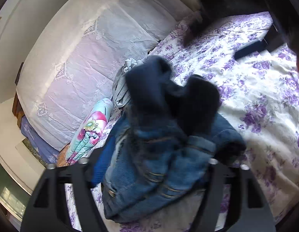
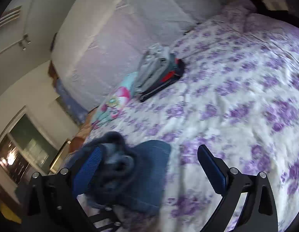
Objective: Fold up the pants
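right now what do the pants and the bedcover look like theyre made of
The pants look like blue denim: faded wash, tan double stitching, a metal button, with a dark fuzzy lining that seems fleece-like. The bedcover looks like thin matte woven cloth, probably cotton, printed with purple flowers and creased in soft wrinkles. The exact fibre of either cannot be told.

Two handheld grippers: the left gripper [image 1: 149, 166] has black plastic arms with silver screws near the finger bases. The right gripper [image 2: 149, 166] matches, with blue ribbed pads [image 2: 213, 166] lining its fingers' inner faces.
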The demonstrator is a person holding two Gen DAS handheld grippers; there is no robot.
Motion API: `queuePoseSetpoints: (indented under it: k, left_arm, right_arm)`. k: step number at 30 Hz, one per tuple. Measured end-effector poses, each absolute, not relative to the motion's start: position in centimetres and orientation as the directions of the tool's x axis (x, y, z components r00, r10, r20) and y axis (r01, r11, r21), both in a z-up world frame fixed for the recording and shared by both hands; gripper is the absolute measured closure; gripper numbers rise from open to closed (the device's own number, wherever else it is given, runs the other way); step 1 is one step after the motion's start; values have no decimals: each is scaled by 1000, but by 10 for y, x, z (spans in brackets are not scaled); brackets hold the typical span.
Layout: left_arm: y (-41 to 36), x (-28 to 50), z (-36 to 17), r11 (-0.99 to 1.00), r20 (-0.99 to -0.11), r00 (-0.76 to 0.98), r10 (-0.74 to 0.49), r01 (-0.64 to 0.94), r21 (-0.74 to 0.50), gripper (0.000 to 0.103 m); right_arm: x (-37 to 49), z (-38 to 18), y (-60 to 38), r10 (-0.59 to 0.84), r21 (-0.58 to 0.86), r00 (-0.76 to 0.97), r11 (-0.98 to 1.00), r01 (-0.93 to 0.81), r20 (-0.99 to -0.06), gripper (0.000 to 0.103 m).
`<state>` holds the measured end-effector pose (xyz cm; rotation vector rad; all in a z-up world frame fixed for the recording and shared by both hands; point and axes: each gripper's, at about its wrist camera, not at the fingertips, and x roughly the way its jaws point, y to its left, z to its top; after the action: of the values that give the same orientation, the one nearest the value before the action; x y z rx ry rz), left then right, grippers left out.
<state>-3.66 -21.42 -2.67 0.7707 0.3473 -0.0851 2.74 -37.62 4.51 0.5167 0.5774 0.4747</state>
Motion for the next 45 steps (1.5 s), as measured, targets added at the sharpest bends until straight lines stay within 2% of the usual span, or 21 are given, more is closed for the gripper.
queuePoseSetpoints:
  k: [3,5,8,12,15,19,22,25,27,29,34,36,41,45]
  left_arm:
    - [-209,-40,-28,707,-304,952,46,184,683,28]
    - [-198,-45,-26,728,-286,958,35,172,663,21]
    - [-177,-47,-14,781,-313,950,-5,199,591,17]
    - [-176,-38,-9,794,-299,954,-7,187,578,16]
    - [-176,-38,-17,795,-313,950,-16,202,572,15]
    - [-183,-37,-27,781,-314,949,-6,200,591,15]
    - [-183,-37,-26,791,-310,951,0,190,581,16]
    - [-186,-36,-28,786,-312,950,-3,196,587,16]
    - [-194,-37,-32,764,-284,959,3,181,620,17]
    - [-198,-38,-35,754,-265,964,6,170,635,18]
    - [-205,-39,-29,764,-304,950,-63,242,598,19]
    - [-207,-42,-27,761,-309,947,-91,266,592,18]
    - [-182,-48,-8,799,-423,863,-278,452,396,17]
    - [-145,-46,18,841,-420,840,-344,475,260,16]
  right_arm:
    - [34,81,-345,543,418,691,832,-366,-477,3]
    - [30,92,-343,514,376,716,852,-364,-472,3]
    - [23,95,-348,569,447,702,809,-383,-428,3]
    - [15,78,-339,495,380,709,863,-334,-502,3]
    - [8,56,-356,450,384,691,885,-262,-566,3]
    - [9,40,-359,511,443,638,851,-282,-576,3]
    - [21,30,-340,505,403,594,862,-309,-626,3]
    - [38,27,-325,526,412,569,850,-328,-632,3]
    - [49,30,-315,514,379,563,858,-347,-647,3]
    - [65,31,-316,446,321,598,895,-310,-666,3]
    - [103,31,-364,386,379,668,911,-164,-637,3]
    - [114,26,-373,400,403,656,902,-157,-640,3]
    - [109,-19,-387,501,535,581,835,-129,-642,3]
    - [85,-22,-390,487,534,606,837,-118,-629,3]
